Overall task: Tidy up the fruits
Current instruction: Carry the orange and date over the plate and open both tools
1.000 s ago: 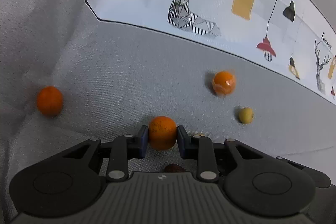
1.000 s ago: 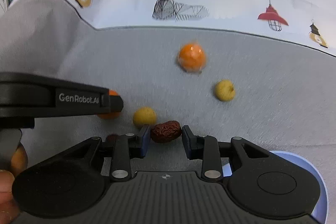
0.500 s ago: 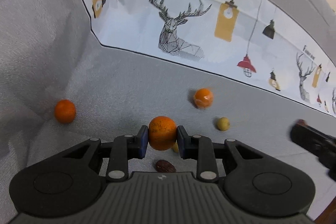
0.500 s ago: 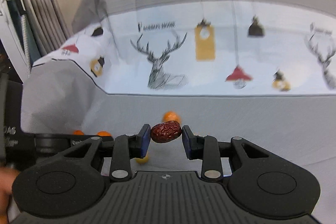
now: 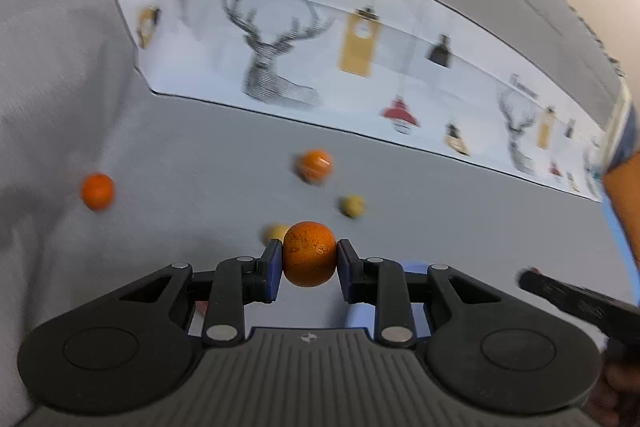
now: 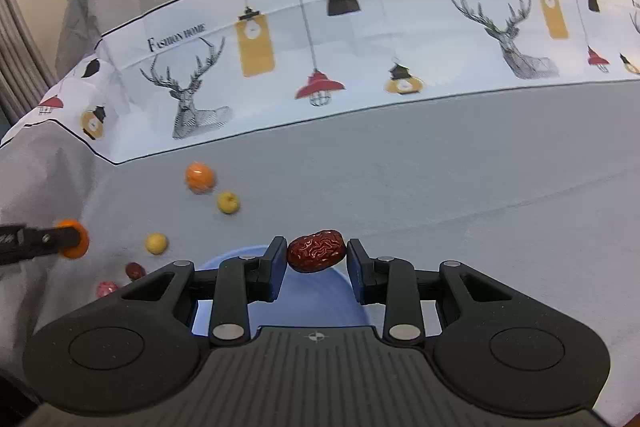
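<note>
My left gripper (image 5: 309,259) is shut on an orange (image 5: 309,253) and holds it above the grey cloth. My right gripper (image 6: 316,255) is shut on a wrinkled red date (image 6: 317,251), held over a light blue bowl (image 6: 332,297). The bowl's rim also shows behind the left fingers (image 5: 412,268). In the right wrist view the left gripper (image 6: 24,241) with its orange (image 6: 74,239) enters from the left edge. In the left wrist view the right gripper (image 5: 576,307) enters at the right.
Loose on the cloth: two oranges (image 5: 97,191) (image 5: 316,165), two small yellow fruits (image 5: 352,207) (image 5: 274,233), a red date (image 6: 135,270) and a pink fruit (image 6: 106,287). A white band printed with deer and lamps (image 6: 320,67) runs across the back.
Both grippers have lifted and swung right with their fruits. The right gripper now holds the date over the blue bowl. The left wrist view is motion-blurred.
</note>
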Action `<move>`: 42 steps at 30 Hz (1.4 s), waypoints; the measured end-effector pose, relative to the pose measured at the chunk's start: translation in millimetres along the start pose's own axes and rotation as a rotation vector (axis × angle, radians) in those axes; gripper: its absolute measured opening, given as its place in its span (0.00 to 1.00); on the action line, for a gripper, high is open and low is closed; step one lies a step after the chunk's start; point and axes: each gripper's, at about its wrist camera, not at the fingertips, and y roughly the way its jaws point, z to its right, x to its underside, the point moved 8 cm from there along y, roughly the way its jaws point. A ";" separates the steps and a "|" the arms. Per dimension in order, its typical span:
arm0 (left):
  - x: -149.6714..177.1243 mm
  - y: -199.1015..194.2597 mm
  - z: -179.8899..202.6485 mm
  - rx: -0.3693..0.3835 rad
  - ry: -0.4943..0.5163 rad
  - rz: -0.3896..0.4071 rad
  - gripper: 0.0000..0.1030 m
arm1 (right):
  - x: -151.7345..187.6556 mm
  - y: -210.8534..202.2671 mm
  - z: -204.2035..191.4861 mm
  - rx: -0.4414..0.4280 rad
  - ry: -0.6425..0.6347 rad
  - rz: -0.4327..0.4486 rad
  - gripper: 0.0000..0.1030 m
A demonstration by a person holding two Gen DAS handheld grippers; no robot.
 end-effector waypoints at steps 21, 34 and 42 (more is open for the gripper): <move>37.0 42.2 63.6 0.026 0.257 -0.091 0.31 | 8.7 13.0 -10.7 0.003 -0.189 -0.020 0.33; 41.9 50.0 69.8 0.033 0.272 -0.108 0.31 | 16.1 17.5 -24.0 -0.012 -0.229 -0.049 0.33; 48.2 56.4 72.4 0.040 0.295 -0.138 0.31 | 19.2 21.5 -30.8 -0.013 -0.256 -0.064 0.33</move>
